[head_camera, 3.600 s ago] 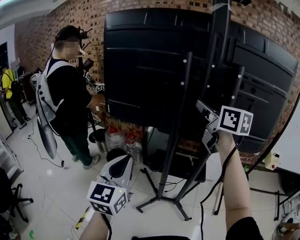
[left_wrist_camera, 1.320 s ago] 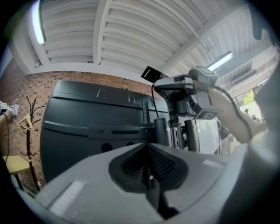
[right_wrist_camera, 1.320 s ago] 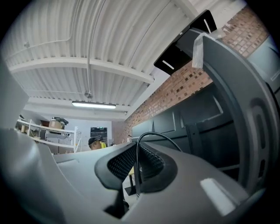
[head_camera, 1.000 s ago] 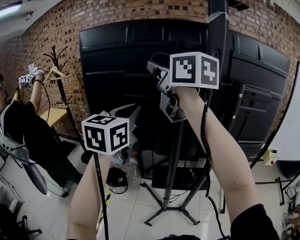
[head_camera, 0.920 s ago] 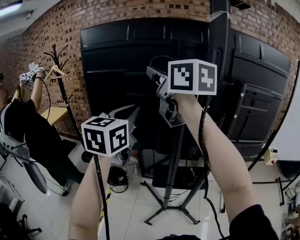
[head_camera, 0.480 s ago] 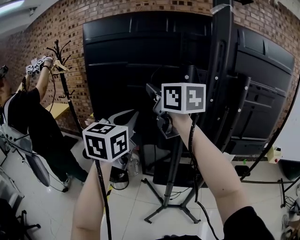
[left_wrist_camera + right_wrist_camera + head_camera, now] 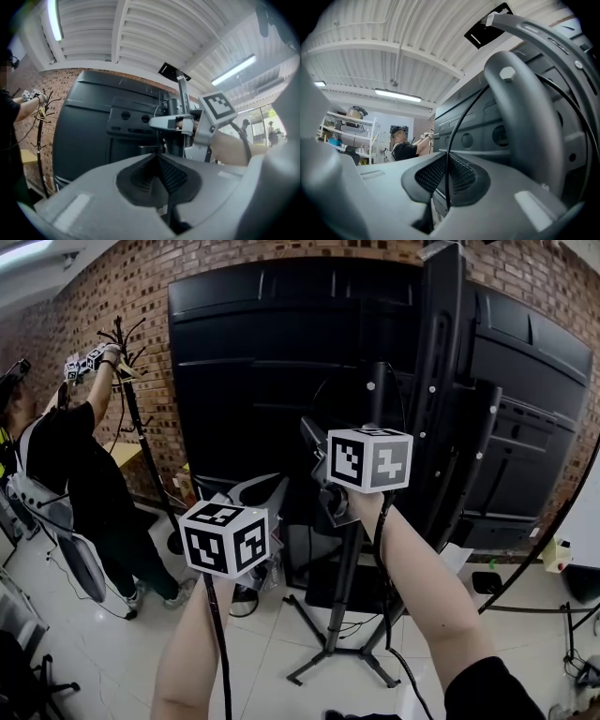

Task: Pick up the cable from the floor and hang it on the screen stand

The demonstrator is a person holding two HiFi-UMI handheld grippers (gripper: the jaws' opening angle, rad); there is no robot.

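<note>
The right gripper has its jaws nearly closed on a thin black cable, pinched between the ribbed pads. From there the cable climbs and curves round the rounded top end of the screen stand's upright post. Whether it rests on the post or only passes close by cannot be told. In the head view this gripper is raised in front of the post, just below its top end and against the back of the black screen. The left gripper sits lower and to the left, apart from the stand, with its jaws together and nothing showing between the pads. At the far left a person reaches up to a coat rack.
</note>
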